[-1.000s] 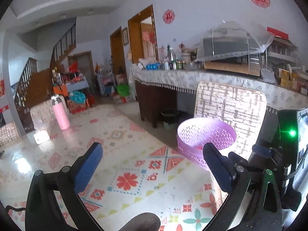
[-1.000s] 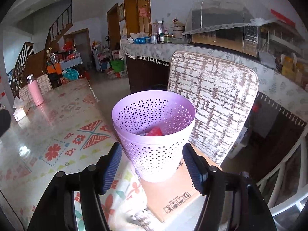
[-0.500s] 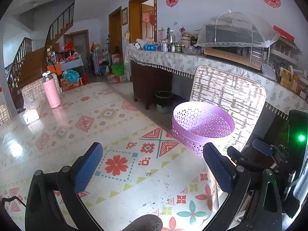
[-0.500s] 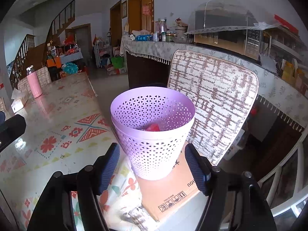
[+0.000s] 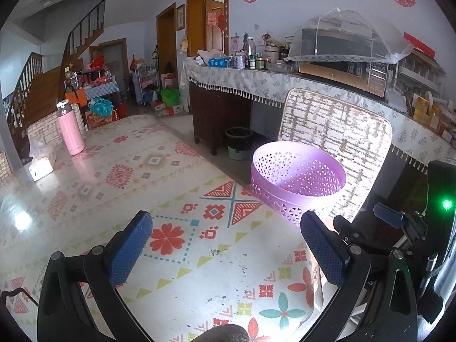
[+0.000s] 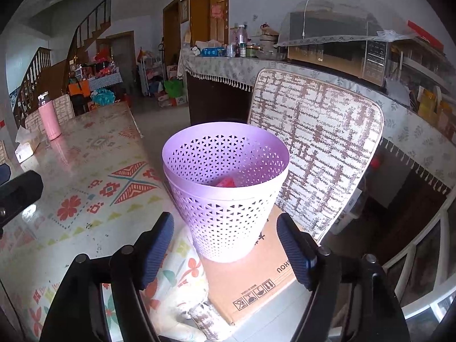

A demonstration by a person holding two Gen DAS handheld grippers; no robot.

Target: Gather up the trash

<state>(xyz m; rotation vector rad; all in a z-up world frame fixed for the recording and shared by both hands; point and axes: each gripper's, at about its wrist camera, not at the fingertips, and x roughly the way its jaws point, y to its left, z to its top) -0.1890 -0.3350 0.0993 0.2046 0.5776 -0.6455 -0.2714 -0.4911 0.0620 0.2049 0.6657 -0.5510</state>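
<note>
A purple perforated waste basket (image 6: 225, 191) stands on a cardboard box (image 6: 253, 279) beside the table's right edge, in front of a chair. A red piece of trash (image 6: 225, 183) lies inside it. The basket also shows in the left wrist view (image 5: 296, 182). My right gripper (image 6: 228, 253) is open and empty, just short of the basket's base. My left gripper (image 5: 228, 250) is open and empty above the patterned tablecloth (image 5: 176, 228), left of the basket. The right gripper's body shows at the right of the left wrist view (image 5: 399, 228).
A chair with a woven back (image 6: 316, 148) stands behind the basket. A pink flask (image 5: 69, 131) and a white tissue pack (image 5: 41, 168) stand at the table's far left. A sideboard with a microwave (image 5: 342, 68) runs along the wall. A dark floor bin (image 5: 238, 142) sits under it.
Both grippers have drawn back and tilted slightly down, so the basket sits a little farther off and lower in view. Both stay open and empty.
</note>
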